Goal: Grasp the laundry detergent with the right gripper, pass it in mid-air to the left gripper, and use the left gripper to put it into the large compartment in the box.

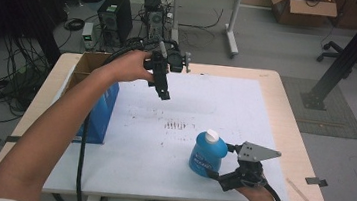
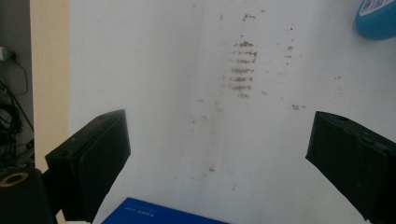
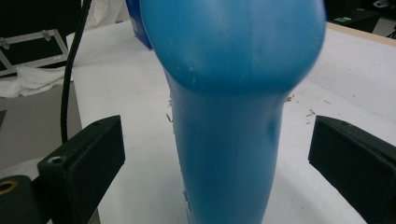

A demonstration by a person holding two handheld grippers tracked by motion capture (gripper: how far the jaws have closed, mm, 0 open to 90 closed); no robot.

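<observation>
A blue bottle (image 1: 207, 156) with a white cap (image 1: 211, 135) stands upright on the white sheet (image 1: 162, 144) near the table's front right. My right gripper (image 1: 221, 161) is open around it from the right, one jaw on each side. In the right gripper view the bottle (image 3: 233, 116) rises between the jaws with a gap on both sides. My left gripper (image 1: 163, 94) hangs open above the far middle of the sheet, pointing down, with nothing between its jaws. In the left gripper view, where my left gripper (image 2: 217, 135) looks down on the sheet, the bottle (image 2: 376, 18) sits at the top right corner.
A blue box (image 1: 100, 112) stands at the sheet's left edge, against an open cardboard box (image 1: 87, 63). Brown smudges (image 1: 175, 126) mark the sheet's middle. A black cable (image 1: 81, 155) trails along the left forearm. A computer tower (image 1: 115, 16) and cables lie beyond the table's far edge.
</observation>
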